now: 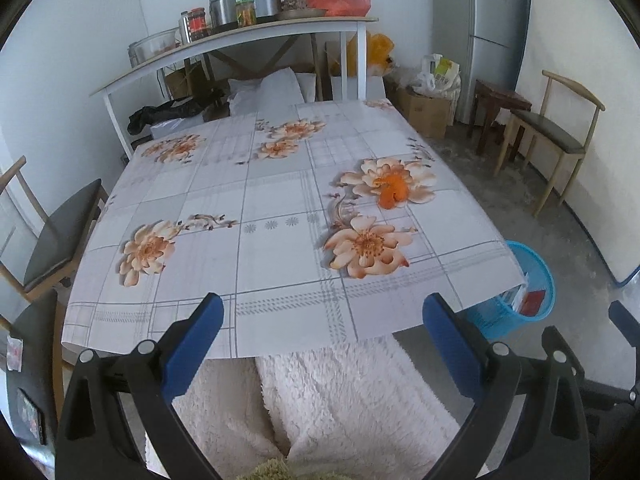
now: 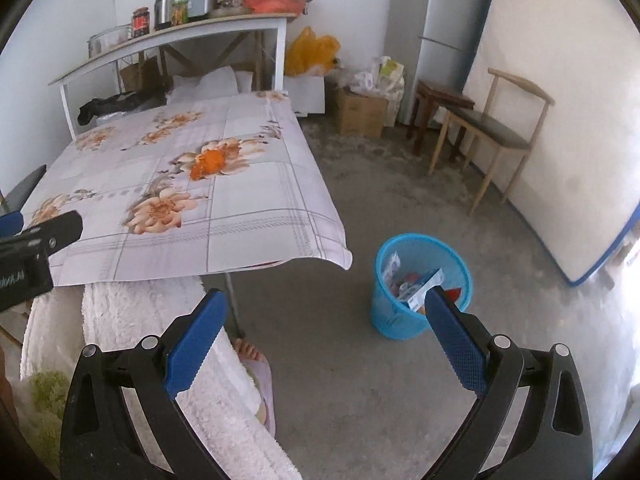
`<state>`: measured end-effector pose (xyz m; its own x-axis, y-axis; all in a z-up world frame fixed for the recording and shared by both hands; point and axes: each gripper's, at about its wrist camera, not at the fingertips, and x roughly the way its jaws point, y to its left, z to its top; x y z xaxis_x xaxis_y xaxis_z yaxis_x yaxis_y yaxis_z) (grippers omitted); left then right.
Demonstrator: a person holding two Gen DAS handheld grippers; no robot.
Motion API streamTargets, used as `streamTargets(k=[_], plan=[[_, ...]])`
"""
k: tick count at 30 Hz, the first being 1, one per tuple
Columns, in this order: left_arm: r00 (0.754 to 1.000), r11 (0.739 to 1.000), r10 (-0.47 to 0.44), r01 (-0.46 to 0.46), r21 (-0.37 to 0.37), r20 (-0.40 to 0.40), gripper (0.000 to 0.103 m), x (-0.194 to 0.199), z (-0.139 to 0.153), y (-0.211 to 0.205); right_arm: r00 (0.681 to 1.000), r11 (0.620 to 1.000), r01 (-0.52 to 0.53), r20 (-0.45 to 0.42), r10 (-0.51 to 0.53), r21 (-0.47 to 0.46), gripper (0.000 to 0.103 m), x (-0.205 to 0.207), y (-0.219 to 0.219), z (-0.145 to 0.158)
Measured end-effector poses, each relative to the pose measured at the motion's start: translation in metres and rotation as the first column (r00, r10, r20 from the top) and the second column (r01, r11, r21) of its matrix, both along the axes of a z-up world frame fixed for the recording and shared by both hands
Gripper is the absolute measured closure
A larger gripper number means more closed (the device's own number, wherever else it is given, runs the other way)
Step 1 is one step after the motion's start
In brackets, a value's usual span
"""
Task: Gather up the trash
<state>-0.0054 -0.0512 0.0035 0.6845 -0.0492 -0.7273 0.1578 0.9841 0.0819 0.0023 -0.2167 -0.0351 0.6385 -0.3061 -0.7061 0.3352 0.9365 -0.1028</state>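
An orange peel [image 1: 393, 191] [image 2: 208, 168] lies on the flowered tablecloth [image 1: 256, 216] [image 2: 248, 200], on a printed blossom near the right side. My left gripper [image 1: 323, 312] hovers open over the table's near edge, nothing between its blue pads. A blue mesh bin [image 2: 420, 284] [image 1: 516, 292] stands on the floor right of the table, holding several wrappers and packets. My right gripper [image 2: 325, 307] is open and empty above the floor, with its right fingertip in front of the bin's rim. The left gripper's black body shows at the right wrist view's left edge.
A person's lap in fluffy white fabric [image 1: 344, 404] sits below the table edge, a bare foot [image 2: 248, 350] on the concrete floor. Wooden chairs [image 2: 492, 136] [image 1: 52, 236] stand at both sides. A shelf with jars and pots [image 1: 240, 28], boxes, bags and a fridge [image 2: 452, 36] line the back wall.
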Motion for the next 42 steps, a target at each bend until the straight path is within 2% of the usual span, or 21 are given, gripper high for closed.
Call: streamTargets(k=[15,42], plan=[[0.999,1.000,0.016,-0.016,0.005,-0.029,0.005,0.008,-0.008,-0.002,0.997,0.999,0.054,-0.047,-0.054,-0.003,0.008,0.001,-0.011,-0.005],[1.000,1.000,0.004,-0.004,0.005,-0.026,0.005,0.005,-0.007,-0.006,0.997,0.998,0.062,-0.041,-0.063,-0.010,0.008,-0.001,-0.017,0.001]])
